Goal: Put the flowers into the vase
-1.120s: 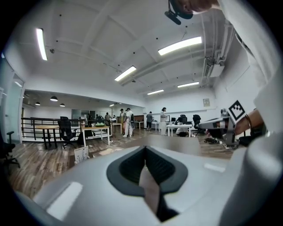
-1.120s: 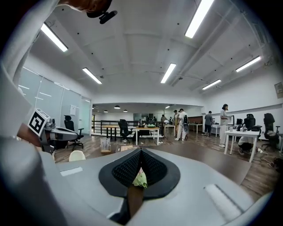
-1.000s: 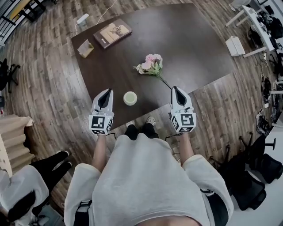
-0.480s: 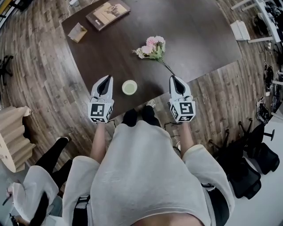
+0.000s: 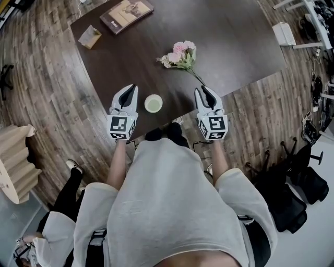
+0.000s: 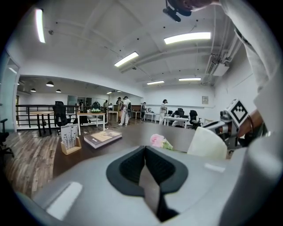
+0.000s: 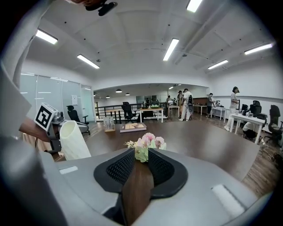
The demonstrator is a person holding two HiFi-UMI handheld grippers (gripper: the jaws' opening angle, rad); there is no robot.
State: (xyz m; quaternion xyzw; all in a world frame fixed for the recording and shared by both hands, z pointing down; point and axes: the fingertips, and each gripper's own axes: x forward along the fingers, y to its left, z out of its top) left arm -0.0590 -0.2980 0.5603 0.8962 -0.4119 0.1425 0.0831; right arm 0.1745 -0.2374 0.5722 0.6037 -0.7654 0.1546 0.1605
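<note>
A bunch of pink flowers (image 5: 180,53) lies on the dark table (image 5: 235,47), its stem running toward my right gripper (image 5: 203,89). That gripper's jaws are opening, and only bare tabletop shows between them. In the right gripper view the flowers (image 7: 148,142) lie just beyond the right gripper (image 7: 141,153). A pale cream vase (image 5: 153,103) stands upright near the table's front edge, between both grippers. My left gripper (image 5: 134,87) hangs left of the vase, shut and empty. In the left gripper view the vase (image 6: 207,143) stands to the right of the left gripper (image 6: 145,148).
A book (image 5: 127,11) and a small card stand (image 5: 90,37) sit at the table's far left. A white box (image 5: 283,35) stands on the wood floor at the right. Someone stands at the lower left (image 5: 57,229). Desks, chairs and people fill the room beyond.
Both grippers have come down and forward toward the table's front edge. The right gripper's jaws, closed before, now stand apart. The bystander at the lower left has shifted.
</note>
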